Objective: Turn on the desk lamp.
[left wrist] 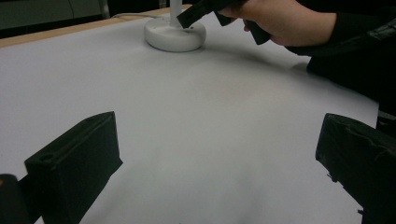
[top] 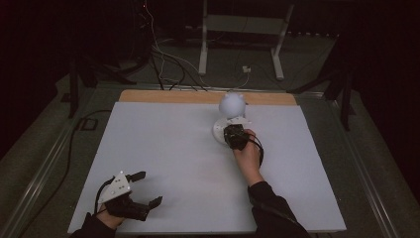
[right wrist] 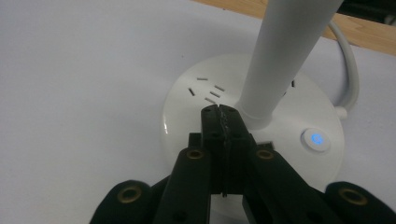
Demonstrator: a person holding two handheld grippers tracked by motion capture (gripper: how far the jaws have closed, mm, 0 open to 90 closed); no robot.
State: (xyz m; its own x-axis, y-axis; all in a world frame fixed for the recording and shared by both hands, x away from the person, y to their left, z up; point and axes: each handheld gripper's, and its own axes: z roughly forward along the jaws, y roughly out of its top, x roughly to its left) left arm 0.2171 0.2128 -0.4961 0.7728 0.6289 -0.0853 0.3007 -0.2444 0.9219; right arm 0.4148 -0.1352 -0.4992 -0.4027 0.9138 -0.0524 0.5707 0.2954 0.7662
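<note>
We see a white desk lamp (top: pixel 231 115) standing toward the far edge of the bench (top: pixel 163 148), a little right of its middle, on the white sheet that covers the top. Its round base (right wrist: pixel 261 135) carries a stem (right wrist: pixel 280 56) rising to a globe-shaped head (top: pixel 232 104), a small button lit blue (right wrist: pixel 316 139) and a white cord (right wrist: pixel 350 70) running off toward the far edge.

Our right gripper (right wrist: pixel 219 112) is over the base, its fingers pressed together with nothing between them, their tips just beside the foot of the stem; whether they touch the base we cannot tell. The right hand (top: pixel 249 153) reaches in from the near edge.

Our left gripper (top: pixel 143 188) rests at the near left corner of the bench, well apart from the lamp, its fingers (left wrist: pixel 79 158) spread wide and holding nothing, only bare white sheet between them
</note>
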